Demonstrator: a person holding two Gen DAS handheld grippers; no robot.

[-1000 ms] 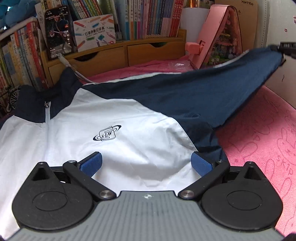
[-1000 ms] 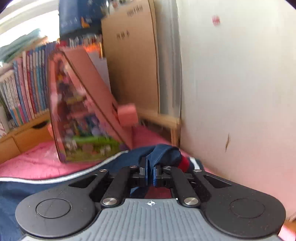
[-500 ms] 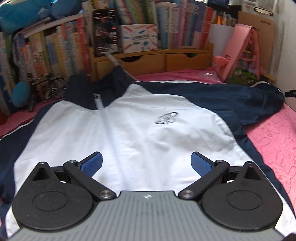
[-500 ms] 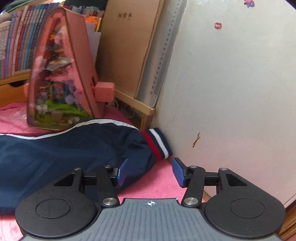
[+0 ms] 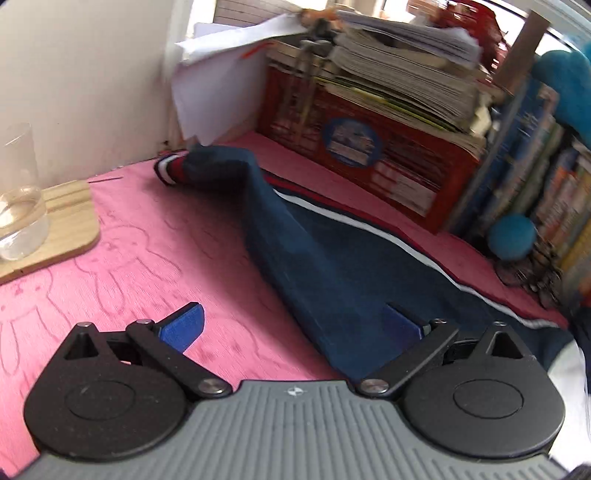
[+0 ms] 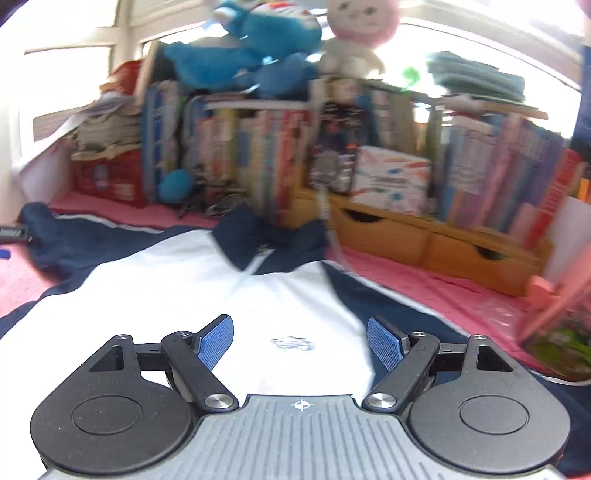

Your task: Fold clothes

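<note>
One jacket [image 6: 184,295] lies spread on the pink cloth [image 5: 147,251], and everything else is placed here relative to it. Its white front faces up, with one small logo [image 6: 293,344] on the chest and the navy collar [image 6: 258,240] at the far end, toward the bookshelf. Two navy sleeves stretch out sideways from the body. The left wrist view shows one sleeve [image 5: 314,251] in full, edged by a white and a red stripe and ending in one striped cuff [image 5: 171,171] that lies close to the wall.

The left gripper [image 5: 291,325] hovers over the edge of that sleeve, jaws spread wide and released: one blue pad is over the pink cloth, the other over the navy fabric, and nothing is pinched between them. The right gripper [image 6: 301,341] hangs above the jacket's white chest, the logo showing in the gap between its two blue pads; its jaws are opening and hold nothing.

Beside the sleeve, on the side away from the books, sits one wooden board [image 5: 62,221] carrying one clear glass [image 5: 20,206]. Beyond the sleeve stands one red box [image 5: 388,162] with a stack of papers on top. Beyond the collar are two wooden drawers [image 6: 436,243] under a row of books [image 6: 498,177], with two plush toys above, one blue [image 6: 258,37] and one pink and white [image 6: 354,22]. The right wrist view is blurred.
</note>
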